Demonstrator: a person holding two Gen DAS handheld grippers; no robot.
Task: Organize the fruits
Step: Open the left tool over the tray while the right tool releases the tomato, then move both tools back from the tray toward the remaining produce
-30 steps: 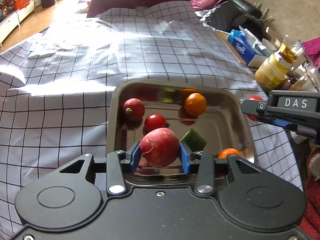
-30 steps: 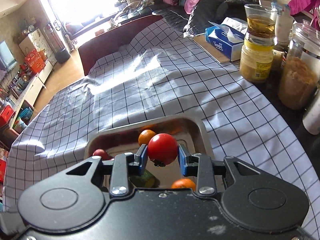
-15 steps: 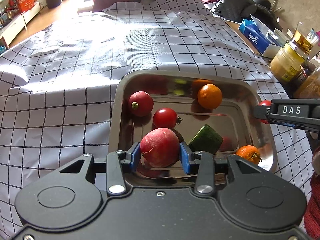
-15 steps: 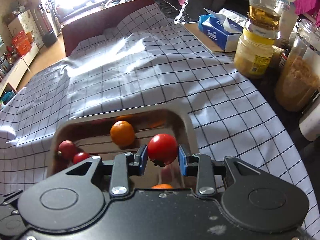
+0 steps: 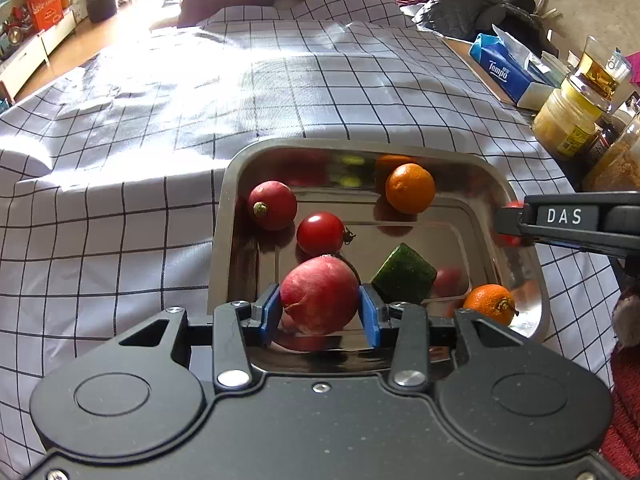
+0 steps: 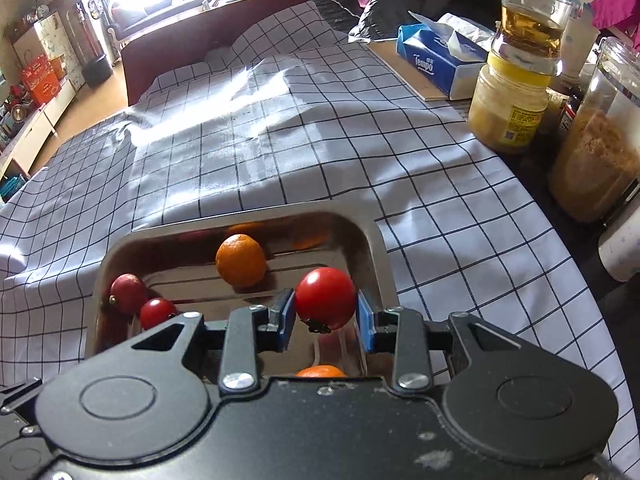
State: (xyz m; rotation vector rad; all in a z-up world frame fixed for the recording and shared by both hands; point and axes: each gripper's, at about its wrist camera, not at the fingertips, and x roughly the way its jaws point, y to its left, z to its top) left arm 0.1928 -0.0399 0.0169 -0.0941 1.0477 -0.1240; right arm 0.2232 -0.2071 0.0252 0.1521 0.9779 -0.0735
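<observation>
left wrist view, left gripper [image 5: 320, 312]: clamped on a big pinkish-red round fruit [image 5: 319, 294], blue pads [image 5: 269, 312] pressing both sides, sitting at 6 o'clock over the near end of the metal tray [image 5: 224, 216]
tray contents: smaller red fruit with a pale stem end [image 5: 272, 205] at 10 o'clock, cherry tomato [image 5: 321, 234] just off centre, orange [image 5: 410, 188] at 1 o'clock by the far wall, dark green chunk [image 5: 404, 274] at 4 o'clock, second small orange [image 5: 490, 304] in the 5 o'clock corner
right gripper [image 5: 508, 224] from here: pokes in at 3 o'clock over the tray's right rim, black body reads "DAS" in white letters, bit of red showing at the tip
cloth: white tablecloth with a black grid [image 5: 120, 220] under everything
writing: blue tissue box [image 5: 502, 70] at 2 o'clock says "Tempo"; yellow jar [image 5: 566, 124] has a label, too small to read
right wrist view, right gripper [image 6: 325, 316]: squeezing a red tomato [image 6: 325, 298], stem end pointing down, held above the right half of the tray [image 6: 376, 248]
tray from this side: orange [image 6: 241, 259] at 11 o'clock of the held tomato, two red fruits at 9 o'clock by the left wall, sliver of orange peeking out at 6 o'clock under the gripper body
writing here: "Tempo" again on the tissue box [image 6: 430, 62] at 1 o'clock; yellow jar [image 6: 508, 114] with a glass of amber liquid [image 6: 528, 20] stacked on top, label print not legible; tall jar of brown crumbs [image 6: 596, 148] at 3 o'clock
</observation>
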